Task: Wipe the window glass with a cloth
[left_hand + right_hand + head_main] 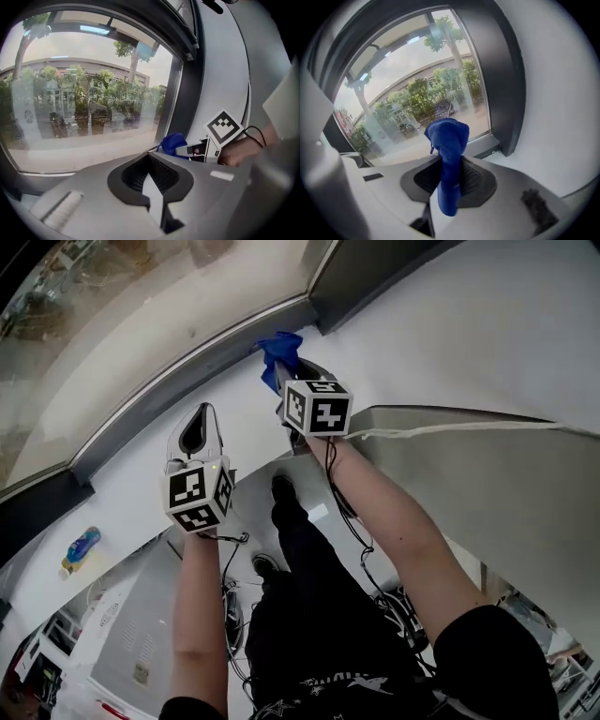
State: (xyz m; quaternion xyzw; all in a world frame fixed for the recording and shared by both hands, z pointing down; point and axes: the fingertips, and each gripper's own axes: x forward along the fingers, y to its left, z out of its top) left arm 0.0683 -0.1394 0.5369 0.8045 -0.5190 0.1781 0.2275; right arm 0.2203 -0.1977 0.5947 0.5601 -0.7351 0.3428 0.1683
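The window glass (pixel 112 315) fills the upper left of the head view, and trees and a building show through it (pixel 84 103) (pixel 417 98). My right gripper (pixel 296 371) is shut on a blue cloth (pixel 279 351) close to the window's lower right corner. The cloth (pixel 448 154) sticks up between the jaws and bunches above them, just short of the glass. My left gripper (pixel 200 420) is shut on nothing, lower and to the left, pointing at the frame. From the left gripper (pixel 151 177) I see the cloth (pixel 172 141) and the right gripper (pixel 206 148).
A dark window frame (pixel 187 367) runs diagonally under the glass, with an upright post (pixel 506 93) at the right. White wall (pixel 469 324) lies to the right. A blue and yellow bottle (pixel 80 551) lies on the white ledge at the left. Cables trail by the person's legs.
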